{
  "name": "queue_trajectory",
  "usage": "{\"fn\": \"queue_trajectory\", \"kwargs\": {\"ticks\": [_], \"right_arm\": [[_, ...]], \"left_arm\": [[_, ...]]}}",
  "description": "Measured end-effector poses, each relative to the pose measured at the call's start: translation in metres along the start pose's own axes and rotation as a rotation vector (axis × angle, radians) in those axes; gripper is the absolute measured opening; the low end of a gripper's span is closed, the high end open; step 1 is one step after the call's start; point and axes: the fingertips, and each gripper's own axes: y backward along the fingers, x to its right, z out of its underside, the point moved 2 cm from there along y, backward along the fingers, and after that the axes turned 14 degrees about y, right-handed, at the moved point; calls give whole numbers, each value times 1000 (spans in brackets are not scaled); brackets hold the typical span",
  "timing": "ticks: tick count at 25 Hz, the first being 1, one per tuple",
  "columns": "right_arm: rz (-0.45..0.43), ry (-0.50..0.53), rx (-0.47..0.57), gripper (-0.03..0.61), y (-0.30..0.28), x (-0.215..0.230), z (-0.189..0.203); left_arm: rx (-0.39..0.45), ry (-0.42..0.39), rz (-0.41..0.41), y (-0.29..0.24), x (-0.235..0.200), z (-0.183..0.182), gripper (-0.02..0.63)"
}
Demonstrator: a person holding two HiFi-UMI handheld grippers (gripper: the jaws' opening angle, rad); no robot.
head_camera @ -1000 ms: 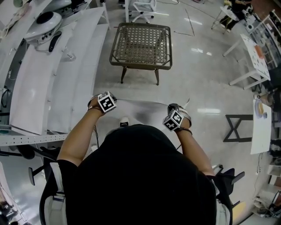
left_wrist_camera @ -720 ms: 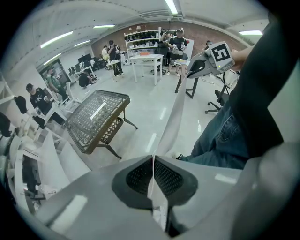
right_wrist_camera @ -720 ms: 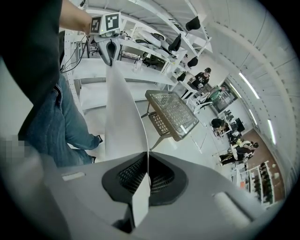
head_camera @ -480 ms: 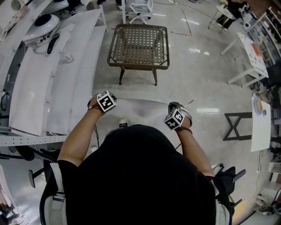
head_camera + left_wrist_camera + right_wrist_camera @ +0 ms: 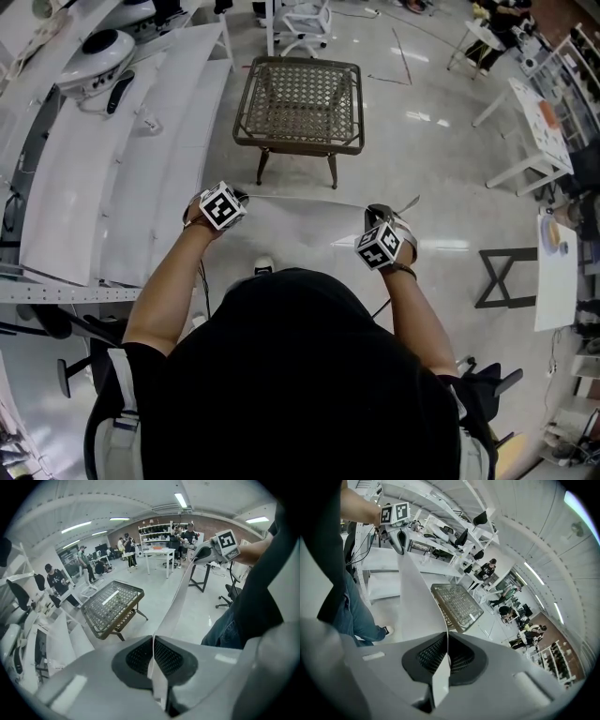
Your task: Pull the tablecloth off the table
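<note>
The tablecloth looks thin, light and limp; the left gripper and the right gripper each pinch its upper edge; it spans between them; edge corners seem the best hold.

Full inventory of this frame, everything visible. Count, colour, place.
tablecloth: 1, white, stretched between both grippers, clear of the table
table: 1, brown frame with mesh top, on the floor ahead, top bare
panels: several, white, left of the person
rounded device: 1, white and black, far left
office chair: 1, white, beyond the table
side tables: at least 2, white, right side
X-frame stand: 1, black, floor at right
bystanders: several, mostly dark clothes, background
left gripper: 1, grey, shut on the tablecloth edge
right gripper: 1, grey, shut on the tablecloth edge
</note>
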Motion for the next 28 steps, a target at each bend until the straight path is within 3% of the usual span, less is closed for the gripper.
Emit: {"fn": "queue_trajectory", "kwargs": {"ticks": [9,28], "right_arm": [[46,-12,25,32,18,22,-10],[23,-19,13,32,11,17,-9]], "left_arm": [[69,-4,-19,25,-7,-25,2],[40,23,15,18,-10,-15,2]]}}
